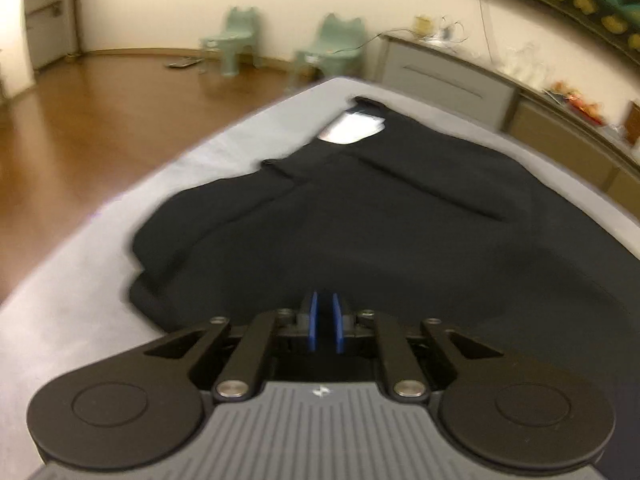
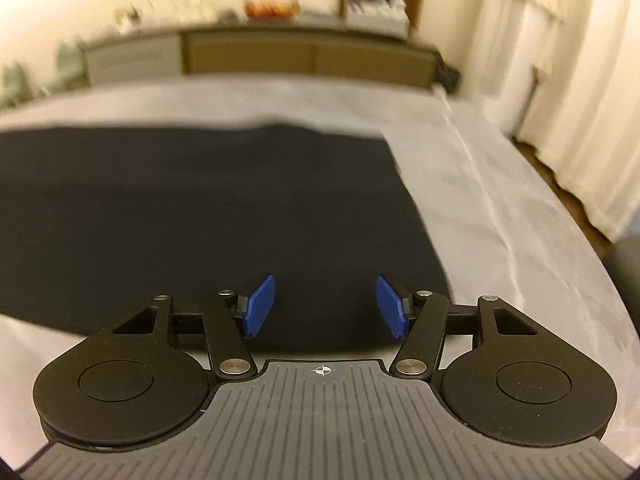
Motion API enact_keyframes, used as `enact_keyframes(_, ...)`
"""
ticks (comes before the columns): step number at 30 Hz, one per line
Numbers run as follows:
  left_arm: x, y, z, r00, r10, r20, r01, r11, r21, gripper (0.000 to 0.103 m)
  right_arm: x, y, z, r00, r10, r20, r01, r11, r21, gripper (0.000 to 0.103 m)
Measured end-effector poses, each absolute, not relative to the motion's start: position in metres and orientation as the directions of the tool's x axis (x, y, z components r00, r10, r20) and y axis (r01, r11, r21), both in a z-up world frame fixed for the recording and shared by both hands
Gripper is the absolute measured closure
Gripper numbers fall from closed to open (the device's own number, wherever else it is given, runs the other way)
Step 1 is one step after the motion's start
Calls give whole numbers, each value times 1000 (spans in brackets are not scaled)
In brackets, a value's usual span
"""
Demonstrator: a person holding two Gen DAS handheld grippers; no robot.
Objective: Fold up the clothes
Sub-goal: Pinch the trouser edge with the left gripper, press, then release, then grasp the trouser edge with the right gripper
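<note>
- The black garment (image 1: 360,208) lies spread flat on a grey-sheeted bed (image 1: 80,280), with a pale label patch (image 1: 352,128) near its far end, toward 12 o'clock in the left wrist view.
- The left tool (image 1: 324,322) sits low over the near edge of the garment, its blue pads (image 1: 313,320) nearly together with a thin gap; whether cloth is pinched there I cannot tell.
- The right tool (image 2: 324,306) hovers over the garment's near corner, its blue pads (image 2: 260,306) spread wide and holding nothing.
- Bare sheet runs toward 3 o'clock of the right tool.
- Two green chairs (image 1: 236,40) stand on the wooden floor around 11 o'clock in the left wrist view.
</note>
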State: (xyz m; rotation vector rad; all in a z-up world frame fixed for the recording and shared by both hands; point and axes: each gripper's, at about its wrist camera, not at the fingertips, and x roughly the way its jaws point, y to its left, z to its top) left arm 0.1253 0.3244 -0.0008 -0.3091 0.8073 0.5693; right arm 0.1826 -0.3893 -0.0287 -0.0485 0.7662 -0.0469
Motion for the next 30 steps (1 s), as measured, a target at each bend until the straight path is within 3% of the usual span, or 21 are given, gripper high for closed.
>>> enact_keyframes(1,125,330,-1,534,375,-758,-610,792,-38,90,181,-401,-29,715,-67,-696,59,998,-35,28)
enact_keyframes(5,122,344,3,514,385,-767,-671,737,-80,88,174,-447,-28,695,-90,-713,195,978,67,29)
enact_keyframes(8,119,321,18,580,356,-732,-613,783,-105,80,165,-468,-28,698,-64,-714,250,955,158,27)
enact_keyframes(12,118,273,30,646,350,-678,-511,858,-45,73,165,-453,-35,732,-58,-679,204,969,138,26)
enact_keyframes(14,121,250,32,664,356,-657,-470,883,4,72,167,-434,-40,741,-88,-665,158,986,47,50)
enact_keyframes(15,123,242,30,669,357,-651,-457,889,18,72,167,-431,-42,747,-89,-659,140,990,25,54)
enact_keyframes(16,123,235,30,674,350,-650,-447,894,18,72,168,-431,-41,749,-78,-658,135,990,36,65)
enact_keyframes(17,125,232,29,680,334,-653,-436,900,6,72,169,-432,-40,749,-65,-659,134,989,55,88)
enact_keyframes(19,125,226,28,689,311,-654,-418,908,-8,72,171,-431,-38,752,-53,-657,132,989,71,96)
enact_keyframes(24,107,208,39,723,235,-650,-376,923,-84,73,169,-399,-20,812,-119,-571,106,993,-56,97)
enact_keyframes(28,131,165,56,773,-43,-633,-181,941,-286,73,161,-373,-6,832,-119,-542,81,992,-93,97)
enact_keyframes(30,155,112,65,766,-208,-609,-36,931,-363,63,156,-366,-7,832,-138,-538,73,987,-139,97)
